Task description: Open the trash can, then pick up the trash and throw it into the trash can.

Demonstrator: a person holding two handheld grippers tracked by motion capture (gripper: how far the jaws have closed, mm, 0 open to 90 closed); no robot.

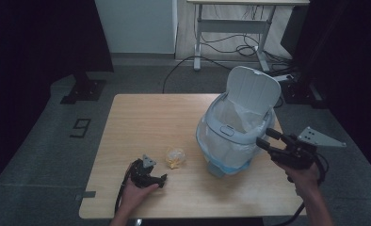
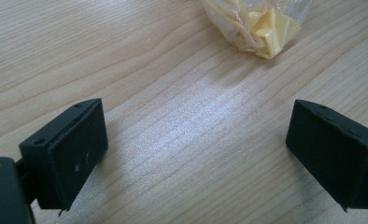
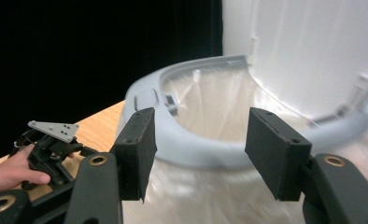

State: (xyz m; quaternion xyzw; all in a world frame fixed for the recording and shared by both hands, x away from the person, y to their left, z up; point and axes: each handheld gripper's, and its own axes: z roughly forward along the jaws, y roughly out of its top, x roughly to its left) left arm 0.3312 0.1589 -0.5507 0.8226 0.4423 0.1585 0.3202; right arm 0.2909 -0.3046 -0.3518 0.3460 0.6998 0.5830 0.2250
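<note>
While both grippers' fingers stand apart holding nothing, one lined bin point(image 1: 237, 134) and one yellow packet point(image 1: 175, 157) occupy the table point(image 1: 141, 117).

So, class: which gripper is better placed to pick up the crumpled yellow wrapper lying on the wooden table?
Left. The left gripper rests on the wooden table, its open jaws aimed at the crumpled yellow wrapper close ahead. The right gripper is across at the white lidded bin, with nothing between its open jaws.

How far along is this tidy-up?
Done: the bin is lined and its lid is up. In hand: nothing; the right gripper is open beside the rim, the left gripper open on the table. Left: the yellow wad is not yet binned.
</note>
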